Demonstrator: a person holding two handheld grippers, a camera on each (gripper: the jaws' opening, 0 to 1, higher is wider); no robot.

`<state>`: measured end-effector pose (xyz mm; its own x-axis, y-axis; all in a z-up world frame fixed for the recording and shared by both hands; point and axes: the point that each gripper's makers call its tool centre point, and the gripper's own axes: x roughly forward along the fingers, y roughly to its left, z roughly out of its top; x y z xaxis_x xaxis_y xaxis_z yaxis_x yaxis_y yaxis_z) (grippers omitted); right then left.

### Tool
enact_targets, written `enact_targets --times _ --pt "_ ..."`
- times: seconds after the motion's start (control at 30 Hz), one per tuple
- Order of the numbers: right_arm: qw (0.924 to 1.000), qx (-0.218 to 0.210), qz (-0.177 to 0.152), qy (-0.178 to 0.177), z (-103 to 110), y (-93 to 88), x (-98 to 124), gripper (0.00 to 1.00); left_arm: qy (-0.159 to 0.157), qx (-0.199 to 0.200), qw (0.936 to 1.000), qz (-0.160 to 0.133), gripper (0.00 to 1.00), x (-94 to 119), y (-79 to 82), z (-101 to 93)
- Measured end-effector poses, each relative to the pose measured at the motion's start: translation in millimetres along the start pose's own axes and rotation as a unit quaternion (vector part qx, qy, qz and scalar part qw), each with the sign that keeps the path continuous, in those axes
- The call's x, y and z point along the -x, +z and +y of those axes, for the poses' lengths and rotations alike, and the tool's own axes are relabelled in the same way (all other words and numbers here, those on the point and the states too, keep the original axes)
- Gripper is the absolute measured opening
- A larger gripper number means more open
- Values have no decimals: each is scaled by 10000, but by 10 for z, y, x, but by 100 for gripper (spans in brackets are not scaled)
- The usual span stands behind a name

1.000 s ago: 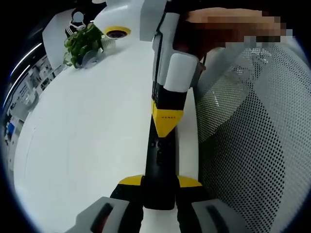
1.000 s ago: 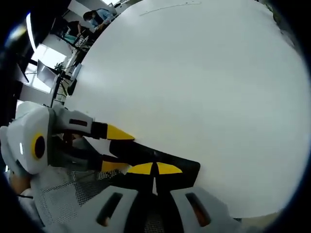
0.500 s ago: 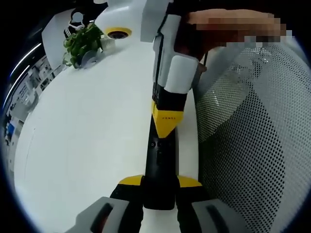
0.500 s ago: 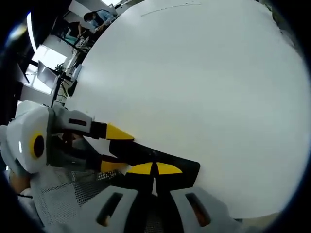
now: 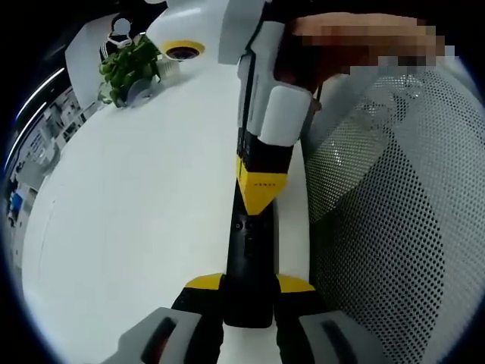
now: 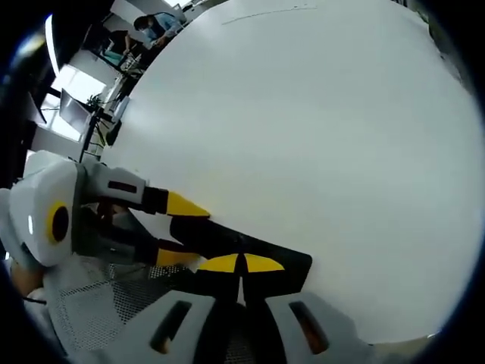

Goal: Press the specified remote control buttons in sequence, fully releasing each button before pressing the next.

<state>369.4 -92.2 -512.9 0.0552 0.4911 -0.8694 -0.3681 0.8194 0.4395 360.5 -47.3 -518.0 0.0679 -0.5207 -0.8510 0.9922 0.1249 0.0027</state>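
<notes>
Left gripper view looks along a black remote pinched at its near end between the left gripper's yellow-tipped jaws, which keeps it steady and level above the table. From 12 o'clock the right gripper comes down with its yellow tips pressed together into a single point resting on the remote's face, just beyond a small cluster of buttons; closed jaws make a narrow poker, which likely suits pressing one button at a time. Whether a button is actually depressed cannot be told.

Right gripper view shows the same hold from the other side: the right gripper's closed tips on the remote, with the left gripper reaching in from 9 o'clock.

For room, the remote lies along the table's edge, with a mesh chair back close at 3 o'clock. Open white table spreads toward 9 and 12 o'clock; a plant and a yellow-ringed object sit well apart near 11 o'clock.
</notes>
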Motion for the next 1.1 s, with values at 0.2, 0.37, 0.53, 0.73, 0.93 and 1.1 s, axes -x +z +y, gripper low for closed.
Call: enact_targets --times 0.2,0.37,0.53,0.73,0.93,1.1 --pt "9995 -309 68 81 -51 -19 21 0 -3 0 10000 -6 25 -1 0 0" --pt "9990 -430 89 58 -77 -36 42 0 -3 0 10000 -7 25 -3 0 -2" --pt "9986 -508 114 65 -92 -48 53 0 -5 1 10000 -7 25 -4 1 -2" --pt "9983 -538 194 93 -79 -81 63 0 -3 1 10000 -7 25 -5 3 -1" --pt "9982 -493 305 164 -36 -118 51 0 -5 0 10000 -3 25 -4 4 -2" --pt "9983 -443 341 150 -33 -133 46 0 -4 0 10000 0 25 -5 3 0"
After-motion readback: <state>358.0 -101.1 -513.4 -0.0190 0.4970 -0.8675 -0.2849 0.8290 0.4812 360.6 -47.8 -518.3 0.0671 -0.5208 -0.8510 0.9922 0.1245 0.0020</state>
